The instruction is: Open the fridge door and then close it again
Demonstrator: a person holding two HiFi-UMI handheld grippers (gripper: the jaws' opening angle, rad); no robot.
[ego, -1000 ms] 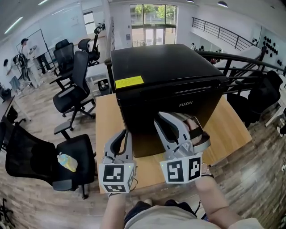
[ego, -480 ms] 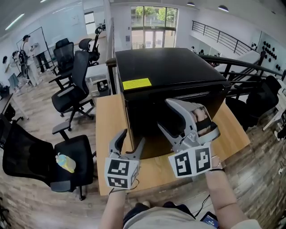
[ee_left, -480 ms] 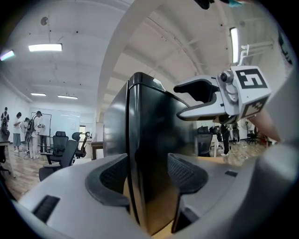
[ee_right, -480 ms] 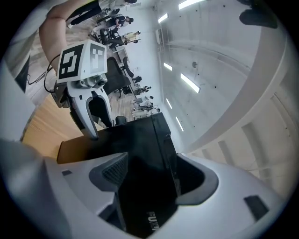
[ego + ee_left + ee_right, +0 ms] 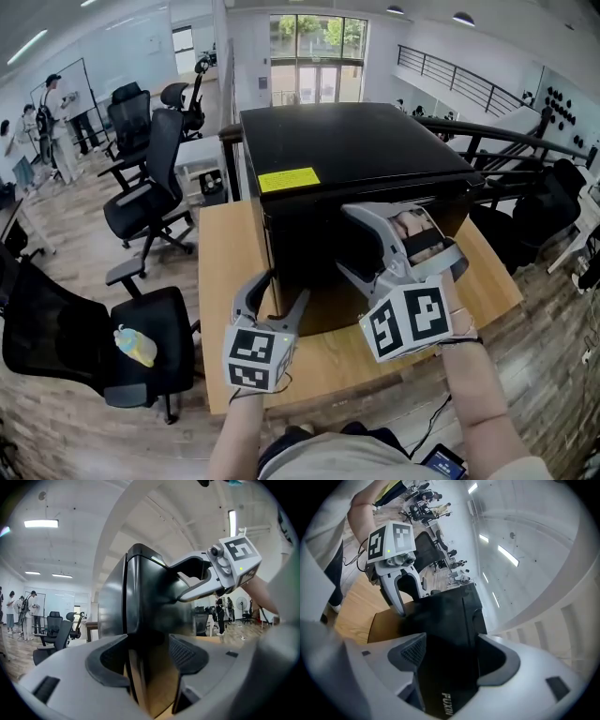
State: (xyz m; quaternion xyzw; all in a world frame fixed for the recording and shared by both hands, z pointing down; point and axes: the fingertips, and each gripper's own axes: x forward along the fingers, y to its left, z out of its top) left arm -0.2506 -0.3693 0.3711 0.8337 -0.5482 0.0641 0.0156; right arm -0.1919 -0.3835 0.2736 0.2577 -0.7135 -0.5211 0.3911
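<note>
**A:** Where is the black mini fridge [image 5: 356, 150]?

**B:** It's on the wooden table [image 5: 217, 272], and its door [image 5: 305, 239] looks shut.

**A:** And the claws?

**B:** Both have just been opening and now gape wide. The left gripper [image 5: 278, 289] straddles the door's left edge with its pads not pressing. The right gripper [image 5: 347, 242] faces the door front and grips nothing.

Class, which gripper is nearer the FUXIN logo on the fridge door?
Right. The right gripper faces the fridge door with the FUXIN logo between its jaws; the left gripper straddles the door's left edge. Both have just been opening, gripping nothing.
</note>
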